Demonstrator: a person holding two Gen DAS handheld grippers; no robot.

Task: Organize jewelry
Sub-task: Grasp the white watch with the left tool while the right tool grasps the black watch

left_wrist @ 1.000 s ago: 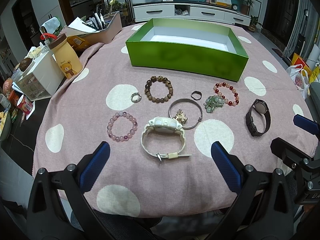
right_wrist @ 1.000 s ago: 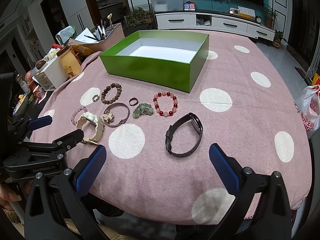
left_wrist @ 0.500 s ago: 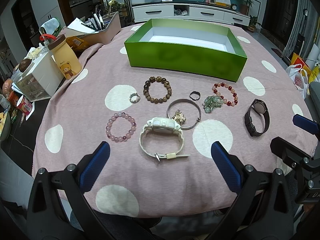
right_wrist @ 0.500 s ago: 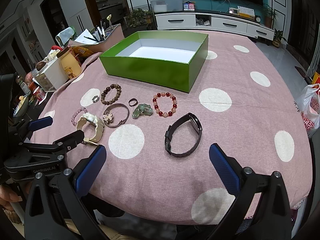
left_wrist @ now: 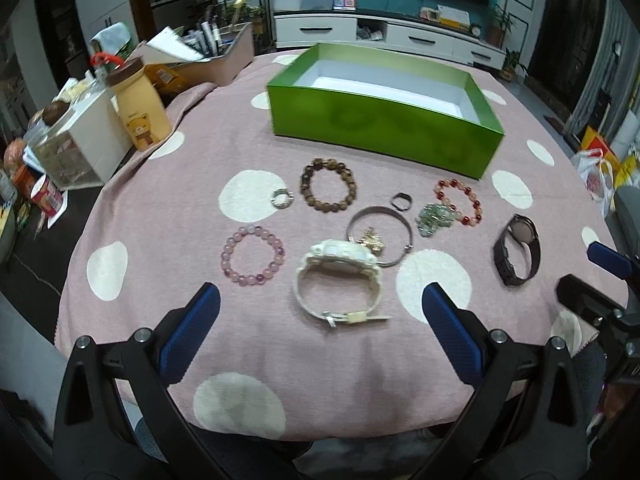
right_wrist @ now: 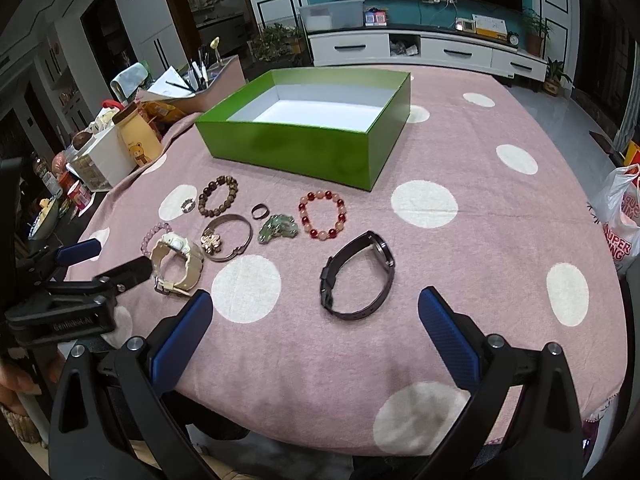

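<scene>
Jewelry spread loose on pink cloth (left_wrist: 168,216), near side of empty green box (left_wrist: 384,132): likely staged for boxing. White watch (left_wrist: 338,276) nearest, between left gripper (left_wrist: 320,332) fingers, untouched. Black watch (right_wrist: 356,276) ahead of right gripper (right_wrist: 314,332). Both spread apart, holding nothing.

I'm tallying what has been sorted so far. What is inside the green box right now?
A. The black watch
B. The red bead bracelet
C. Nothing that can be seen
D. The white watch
C: the green box shows only its bare white floor, while the white watch, the red bead bracelet and the black watch all lie on the tablecloth in front of it.
</scene>
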